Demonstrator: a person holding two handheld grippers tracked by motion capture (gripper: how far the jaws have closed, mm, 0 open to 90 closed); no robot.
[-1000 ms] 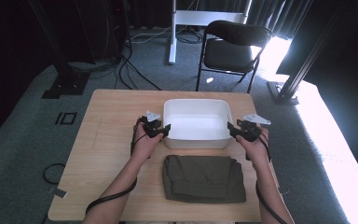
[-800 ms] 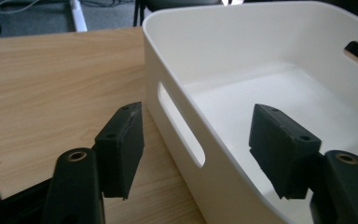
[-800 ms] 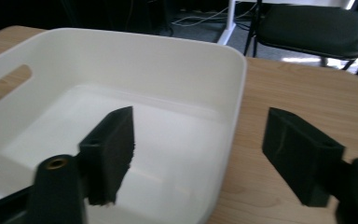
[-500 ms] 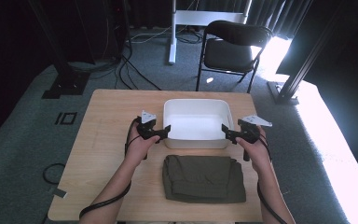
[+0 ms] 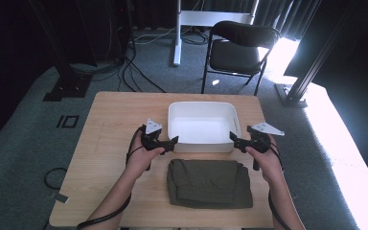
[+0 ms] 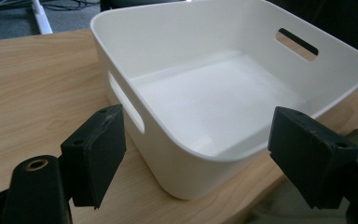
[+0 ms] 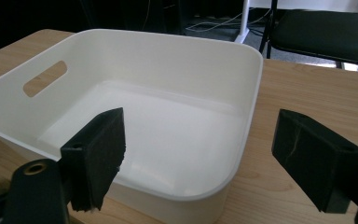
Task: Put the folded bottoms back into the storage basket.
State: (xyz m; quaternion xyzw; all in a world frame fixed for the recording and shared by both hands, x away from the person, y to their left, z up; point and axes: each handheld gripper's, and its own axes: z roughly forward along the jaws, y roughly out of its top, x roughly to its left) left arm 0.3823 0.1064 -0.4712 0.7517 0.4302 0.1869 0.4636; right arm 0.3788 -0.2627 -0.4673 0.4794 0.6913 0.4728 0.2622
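Surroundings past the table's far edge

A black folding chair (image 5: pixel 239 48) stands on the grey carpet (image 5: pixel 24 143) beyond the far right corner of the table (image 5: pixel 110 120); a white stand (image 5: pixel 182 24) rises left of it, and black cables (image 5: pixel 134 62) trail off the far left corner.

— Where does the light come from?
— From the right: hard daylight blows out the floor (image 5: pixel 359 158), and the room behind stays dark.
— Sharpness?
— The high view is soft; nearby jaws blur.
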